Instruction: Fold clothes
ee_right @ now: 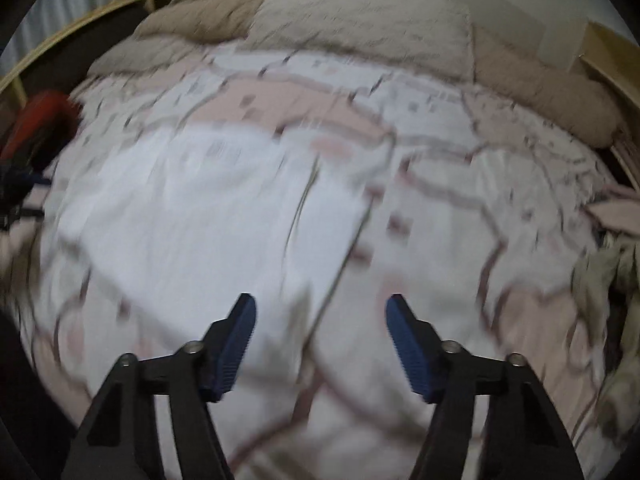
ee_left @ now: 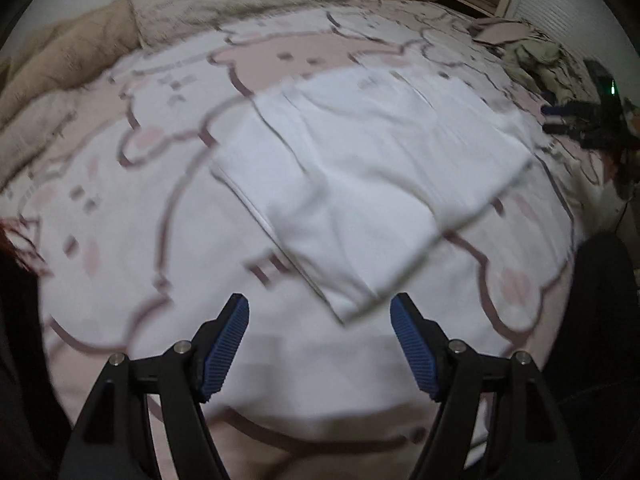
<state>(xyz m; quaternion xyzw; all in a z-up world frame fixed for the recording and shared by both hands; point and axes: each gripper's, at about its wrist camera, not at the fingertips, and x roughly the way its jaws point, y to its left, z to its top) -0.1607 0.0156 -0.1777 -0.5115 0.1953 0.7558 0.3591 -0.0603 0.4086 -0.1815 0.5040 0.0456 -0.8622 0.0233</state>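
Observation:
A white garment (ee_left: 372, 184) lies folded into a flat rectangle on the bed. Its near corner points toward my left gripper (ee_left: 320, 312), which is open and empty just short of that corner. In the right wrist view the same white garment (ee_right: 192, 216) lies ahead and to the left, blurred. My right gripper (ee_right: 320, 312) is open and empty, above the garment's near right edge. The right gripper also shows in the left wrist view (ee_left: 576, 120) at the far right, beyond the garment.
The bed carries a white and pink cartoon-print cover (ee_left: 120, 216). Beige pillows (ee_right: 360, 20) and a beige duvet (ee_left: 60, 60) lie at the head. A crumpled pile of clothes (ee_left: 536, 56) sits at the bed's right side, also in the right wrist view (ee_right: 608, 280).

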